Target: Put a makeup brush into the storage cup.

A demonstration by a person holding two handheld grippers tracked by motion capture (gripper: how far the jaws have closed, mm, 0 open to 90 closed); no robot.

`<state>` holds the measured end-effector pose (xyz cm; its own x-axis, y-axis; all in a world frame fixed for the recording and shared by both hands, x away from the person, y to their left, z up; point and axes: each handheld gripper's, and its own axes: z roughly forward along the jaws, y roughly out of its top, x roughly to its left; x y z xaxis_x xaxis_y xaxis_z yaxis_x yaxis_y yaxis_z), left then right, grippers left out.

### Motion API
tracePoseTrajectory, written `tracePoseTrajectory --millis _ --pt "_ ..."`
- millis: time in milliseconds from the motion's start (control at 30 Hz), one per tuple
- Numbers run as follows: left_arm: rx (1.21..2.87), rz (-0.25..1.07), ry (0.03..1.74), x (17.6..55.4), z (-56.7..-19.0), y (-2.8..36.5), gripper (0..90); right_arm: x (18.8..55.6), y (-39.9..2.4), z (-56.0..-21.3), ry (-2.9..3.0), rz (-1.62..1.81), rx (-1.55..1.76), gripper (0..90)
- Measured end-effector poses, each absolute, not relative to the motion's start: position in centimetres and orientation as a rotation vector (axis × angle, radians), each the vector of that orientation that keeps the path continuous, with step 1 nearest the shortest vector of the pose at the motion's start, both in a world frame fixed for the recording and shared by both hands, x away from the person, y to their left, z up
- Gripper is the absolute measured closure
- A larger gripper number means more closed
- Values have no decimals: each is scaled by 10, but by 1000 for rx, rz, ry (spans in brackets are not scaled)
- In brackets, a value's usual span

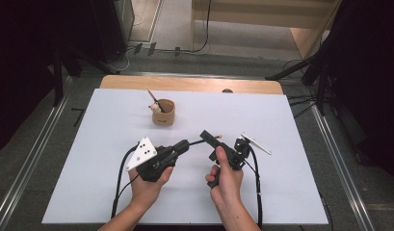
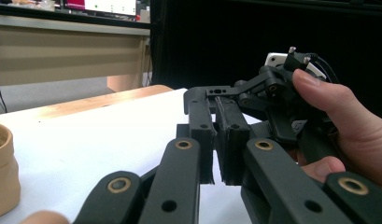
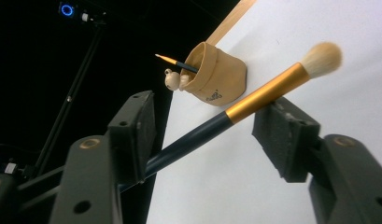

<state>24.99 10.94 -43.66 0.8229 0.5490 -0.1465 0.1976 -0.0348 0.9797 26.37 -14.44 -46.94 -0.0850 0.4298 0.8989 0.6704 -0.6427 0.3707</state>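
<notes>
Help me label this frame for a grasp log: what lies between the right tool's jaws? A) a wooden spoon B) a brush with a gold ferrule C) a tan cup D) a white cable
B: in the right gripper view the brush, dark-handled with a gold ferrule and pale bristles, crosses between the right tool's jaws.

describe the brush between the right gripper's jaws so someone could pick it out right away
On the white table, look in front of the tan cup, where the right hand-held gripper frames a long brush between its jaws. Unlike the thin dark brush in the cup, it has a dark handle, a gold ferrule and a pale fluffy tip.
</notes>
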Motion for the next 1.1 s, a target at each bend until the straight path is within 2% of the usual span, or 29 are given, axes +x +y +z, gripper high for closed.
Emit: tracePoseTrajectory --millis 133,367,400,433,467,500,533,667,1100 --pt "1611 311 601 250 -436 110 871 264 -146 -471 -1208 -1816 -1981 522" --pt "1644 272 593 252 -438 108 869 263 -150 -469 -1184 -1878 -1936 631" --pt "1662 267 586 252 -439 108 866 262 -151 -469 -1172 -1893 -1918 667" --pt "1672 279 582 253 -440 107 846 262 -153 -469 -1158 -1928 -1880 812" --pt "1696 294 594 255 -439 106 748 262 -155 -468 -1168 -1964 -1842 840" --pt "1717 319 623 256 -439 104 579 261 -157 -466 -1193 -1979 -1851 846" --pt "1733 318 630 258 -439 104 482 260 -157 -464 -1228 -2003 -1840 846" --pt "1762 275 629 261 -439 104 443 257 -156 -452 -1364 -2065 -1821 847" --pt "1835 253 611 260 -439 96 440 248 -140 -432 -1781 -2143 -1799 848"
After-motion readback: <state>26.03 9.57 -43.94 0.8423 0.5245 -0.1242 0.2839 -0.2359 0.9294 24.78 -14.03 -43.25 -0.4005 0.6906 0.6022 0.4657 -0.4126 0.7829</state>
